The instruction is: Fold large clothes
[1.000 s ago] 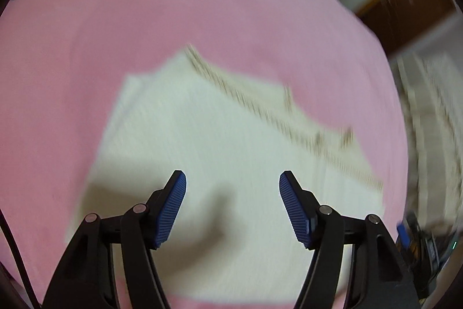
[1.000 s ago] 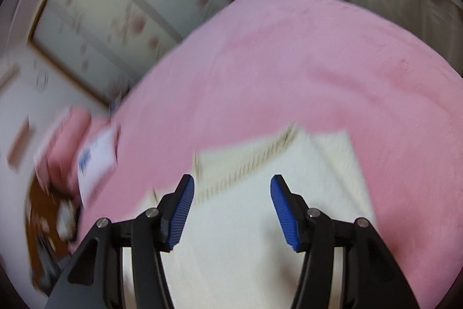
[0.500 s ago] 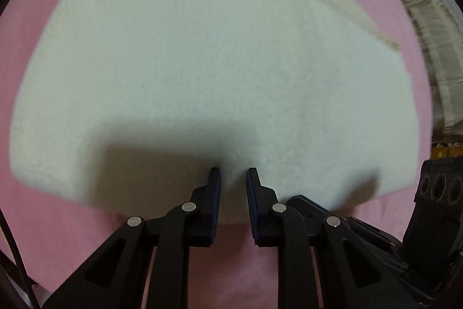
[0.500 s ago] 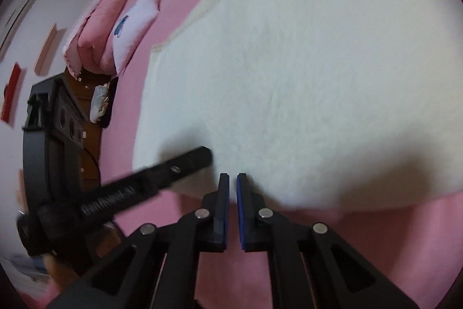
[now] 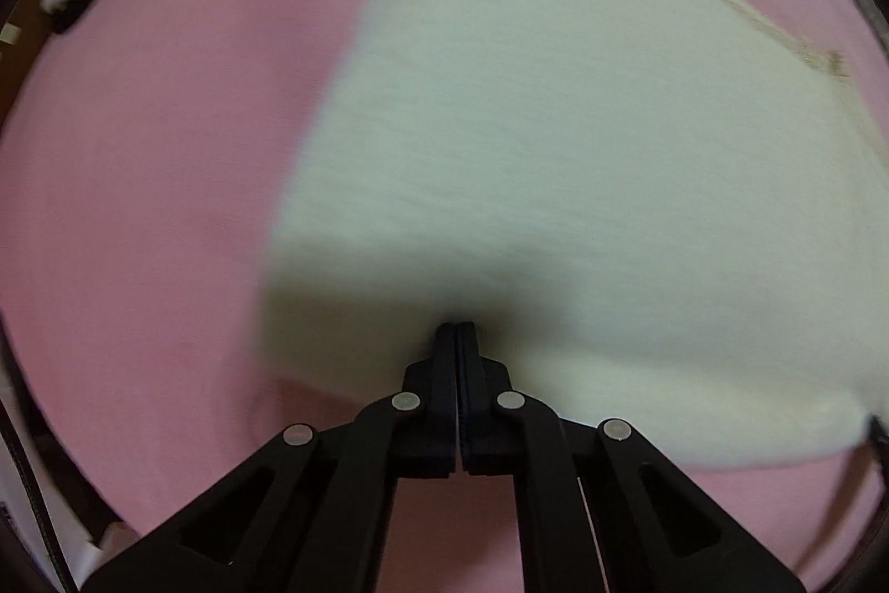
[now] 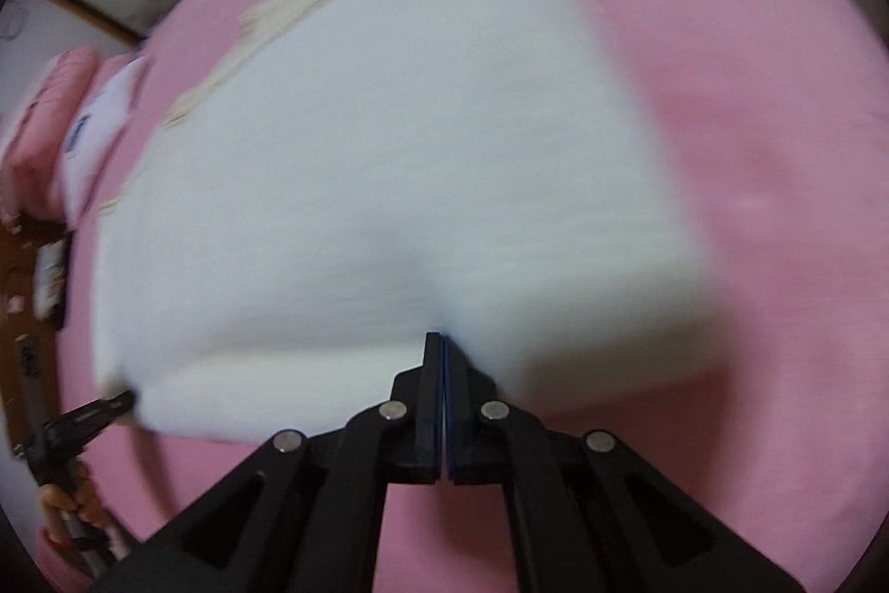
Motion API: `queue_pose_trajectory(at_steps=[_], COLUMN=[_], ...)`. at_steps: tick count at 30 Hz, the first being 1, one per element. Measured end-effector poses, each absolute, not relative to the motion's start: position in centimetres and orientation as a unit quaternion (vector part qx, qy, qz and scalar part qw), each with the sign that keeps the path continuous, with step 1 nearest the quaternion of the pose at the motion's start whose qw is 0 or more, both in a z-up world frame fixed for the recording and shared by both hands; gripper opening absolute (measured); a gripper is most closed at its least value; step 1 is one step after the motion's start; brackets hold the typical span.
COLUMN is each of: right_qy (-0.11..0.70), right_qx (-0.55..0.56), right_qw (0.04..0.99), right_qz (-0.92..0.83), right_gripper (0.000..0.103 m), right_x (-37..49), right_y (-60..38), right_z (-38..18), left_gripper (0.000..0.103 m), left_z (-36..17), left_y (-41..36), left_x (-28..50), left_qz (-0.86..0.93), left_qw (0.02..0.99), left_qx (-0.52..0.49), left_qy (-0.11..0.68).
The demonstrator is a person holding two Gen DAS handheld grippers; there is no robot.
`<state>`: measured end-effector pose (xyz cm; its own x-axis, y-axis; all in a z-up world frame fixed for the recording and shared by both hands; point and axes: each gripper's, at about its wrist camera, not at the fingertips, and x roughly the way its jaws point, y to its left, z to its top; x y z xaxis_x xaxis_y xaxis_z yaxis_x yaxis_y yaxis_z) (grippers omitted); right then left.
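Pink bedding (image 5: 139,182) fills both wrist views, a broad soft bed surface that carries everything we see. On it lies a cream-white garment (image 5: 583,159), folded into a thick rectangle, with a beige patterned trim along its far edge. Both pictures are blurred.

Our left gripper (image 5: 457,327) has its jaws pressed together on the near edge of the garment, pinching the cloth. In the left wrist view the garment reaches from that near edge toward the far right, and open pink bedding spreads wide on the left side, out to the bed's far edge.

Our right gripper (image 6: 443,336) is likewise clamped tight on the near edge of the same garment (image 6: 389,159). In this view, bare pink bedding (image 6: 767,137) lies open on the right of the garment. At the left edge of the picture we see the tip of the left gripper (image 6: 119,403) meeting the garment's near left corner. Pink and white pillows (image 6: 83,120) sit at the far left end of the bed, apart from the garment.
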<state>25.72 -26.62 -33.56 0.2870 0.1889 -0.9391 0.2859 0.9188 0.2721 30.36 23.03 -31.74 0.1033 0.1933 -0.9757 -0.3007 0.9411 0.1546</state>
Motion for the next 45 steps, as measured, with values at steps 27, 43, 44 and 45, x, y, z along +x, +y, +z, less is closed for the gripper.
queue_pose_trajectory(at_steps=[27, 43, 44, 45], right_qy=[0.546, 0.532, 0.525, 0.518], right_qx=[0.295, 0.219, 0.211, 0.204], right_qw=[0.755, 0.805, 0.814, 0.823], right_qz=[0.213, 0.146, 0.128, 0.108], right_gripper=[0.001, 0.0, 0.0, 0.0], right_x=[37.3, 47.0, 47.2, 47.1], right_y=[-9.6, -14.9, -16.6, -18.5], right_z=[-35.4, -35.8, -35.4, -35.4], left_gripper=[0.0, 0.001, 0.001, 0.001], left_z=[-32.2, -33.7, -33.5, -33.5], left_y=[8.8, 13.4, 14.1, 15.2], left_x=[46.8, 49.9, 49.6, 49.4], left_qz=[-0.056, 0.024, 0.045, 0.076], left_qw=[0.78, 0.826, 0.838, 0.846], left_qx=[-0.143, -0.09, -0.057, -0.018], left_qy=[0.606, 0.555, 0.541, 0.528])
